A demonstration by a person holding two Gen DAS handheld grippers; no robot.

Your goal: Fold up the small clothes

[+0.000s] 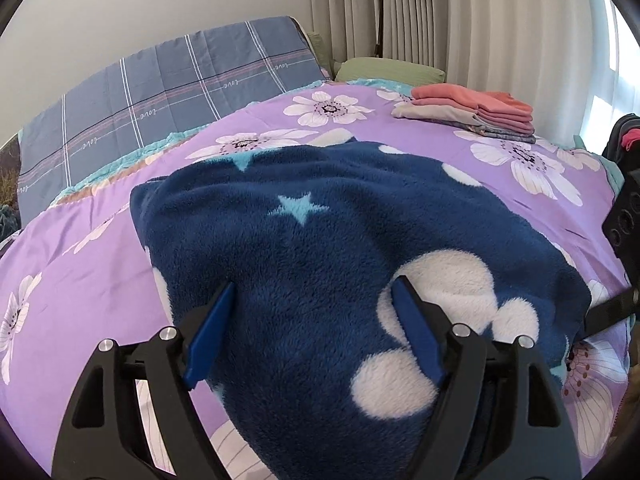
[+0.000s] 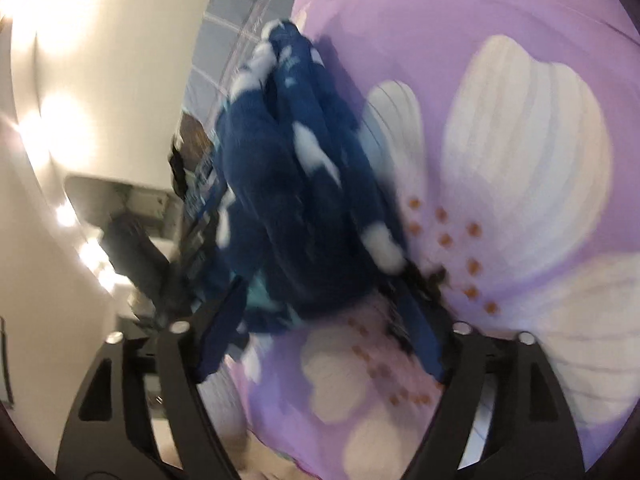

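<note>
Two grippers, both fingers apart: left gripper (image 1: 312, 300) over navy fleece garment (image 1: 320, 248) on purple floral quilt (image 1: 100, 248); right gripper (image 2: 320, 312) at its blurred edge, grip unclear. Folded stack (image 1: 480, 114) far right.

One navy fleece garment (image 1: 320, 264), one stack of folded clothes (image 1: 476, 114), one plaid pillow (image 1: 160, 92), one floral quilt (image 1: 400, 136).

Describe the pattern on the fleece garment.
The fleece is dark blue with white blobs and light blue stars; the left wrist view shows it best.
</note>
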